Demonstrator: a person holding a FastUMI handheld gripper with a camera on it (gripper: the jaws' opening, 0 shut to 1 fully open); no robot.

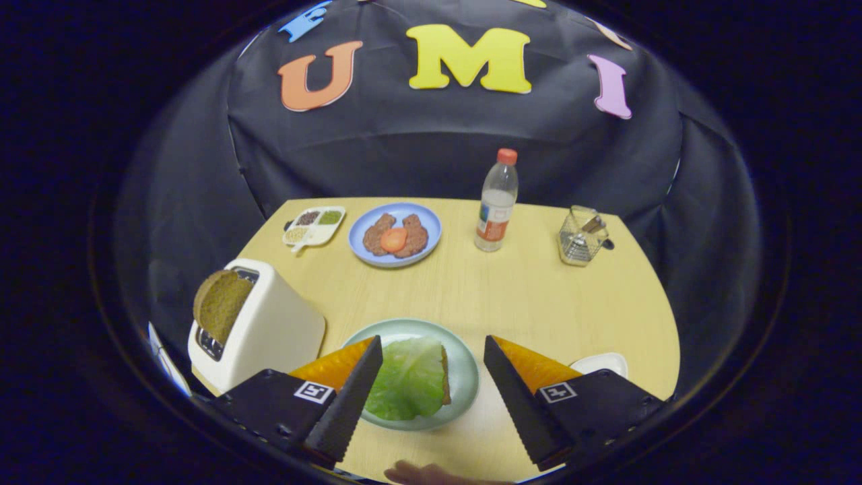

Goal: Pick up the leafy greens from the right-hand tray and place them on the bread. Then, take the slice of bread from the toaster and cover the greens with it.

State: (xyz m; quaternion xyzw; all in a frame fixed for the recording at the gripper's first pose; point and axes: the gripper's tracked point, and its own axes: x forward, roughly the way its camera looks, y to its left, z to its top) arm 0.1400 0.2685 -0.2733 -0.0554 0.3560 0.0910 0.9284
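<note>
The leafy greens (409, 378) lie spread over a slice of bread (445, 374) whose brown edge peeks out along their right side, both resting on a pale green plate (466, 367) near the front of the wooden tabletop (518, 296). The gripper (433, 357) hovers over this plate with its fingers spread wide apart and nothing held; the greens sit between them, close to the left finger. Just left of the plate stands a white toaster (269, 330), with a brown bread slice (221, 303) sticking up out of its slot. Beside the right finger, the corner of a white tray (604, 362) shows. Farther back, a blue plate (394, 236) carries two brown patties (396, 235) with a tomato slice (394, 238) on top. To its left lies a small divided dish (314, 225) of seeds or spices. To its right stands a clear bottle (496, 201) with an orange cap, and well beyond that a glass container (582, 236) with something inside.
</note>
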